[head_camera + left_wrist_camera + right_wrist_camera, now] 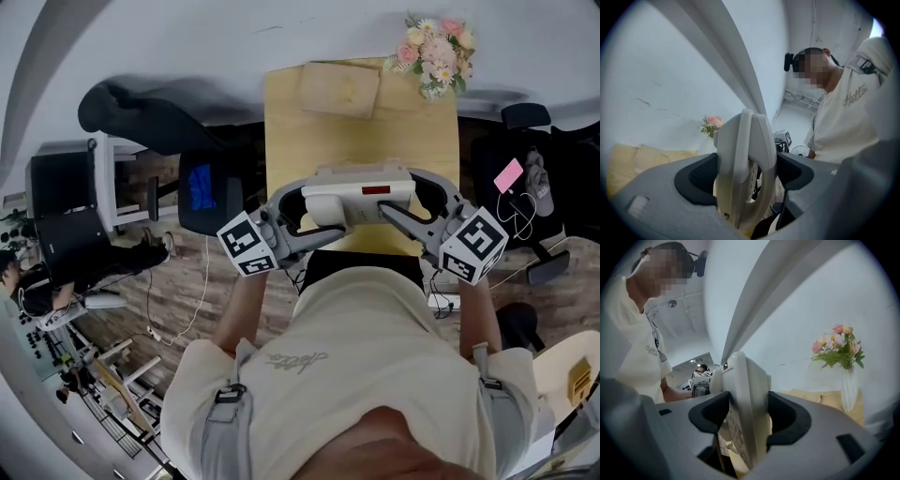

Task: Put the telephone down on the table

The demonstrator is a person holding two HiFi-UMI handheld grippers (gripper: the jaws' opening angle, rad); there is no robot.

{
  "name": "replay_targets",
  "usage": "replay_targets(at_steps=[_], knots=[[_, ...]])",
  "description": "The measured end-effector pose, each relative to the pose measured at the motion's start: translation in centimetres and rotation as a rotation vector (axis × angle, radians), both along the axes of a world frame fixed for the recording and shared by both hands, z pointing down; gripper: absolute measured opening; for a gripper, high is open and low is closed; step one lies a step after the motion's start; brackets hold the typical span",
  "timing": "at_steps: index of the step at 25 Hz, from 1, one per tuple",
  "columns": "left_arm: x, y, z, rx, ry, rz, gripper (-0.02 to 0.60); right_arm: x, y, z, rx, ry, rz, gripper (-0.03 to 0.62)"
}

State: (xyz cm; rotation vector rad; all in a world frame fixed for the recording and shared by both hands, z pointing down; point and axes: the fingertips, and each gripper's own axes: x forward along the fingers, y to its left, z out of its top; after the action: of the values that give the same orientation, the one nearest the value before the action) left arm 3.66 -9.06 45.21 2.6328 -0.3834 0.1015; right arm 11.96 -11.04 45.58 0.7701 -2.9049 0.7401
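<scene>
My left gripper [745,176] is clamped on one end of the cream telephone [359,194], its pads pressed against both faces, and my right gripper [743,420] grips the other end the same way. Both forearms reach forward from my chest, grippers angled in toward each other. The telephone sits level between them over the near end of the wooden table [286,122].
</scene>
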Motion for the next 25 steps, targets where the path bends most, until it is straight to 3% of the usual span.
replay_targets(at_steps=[12,19,25], knots=[[-1.9,0.2,1.8,-0.032,0.025,0.058,0.388,-1.8,0.7,1.7,-0.064,0.043,0.035,0.251],[-5.7,0.0,2.7,-0.079,0.127,0.032,0.388,-5.4,0.5,2.4,-0.090,0.078,0.057,0.250],[-9.0,-0.3,3.9,-0.092,0.129,0.037,0.388,-8.7,0.2,3.5,-0.114,0.108,0.055,0.250]])
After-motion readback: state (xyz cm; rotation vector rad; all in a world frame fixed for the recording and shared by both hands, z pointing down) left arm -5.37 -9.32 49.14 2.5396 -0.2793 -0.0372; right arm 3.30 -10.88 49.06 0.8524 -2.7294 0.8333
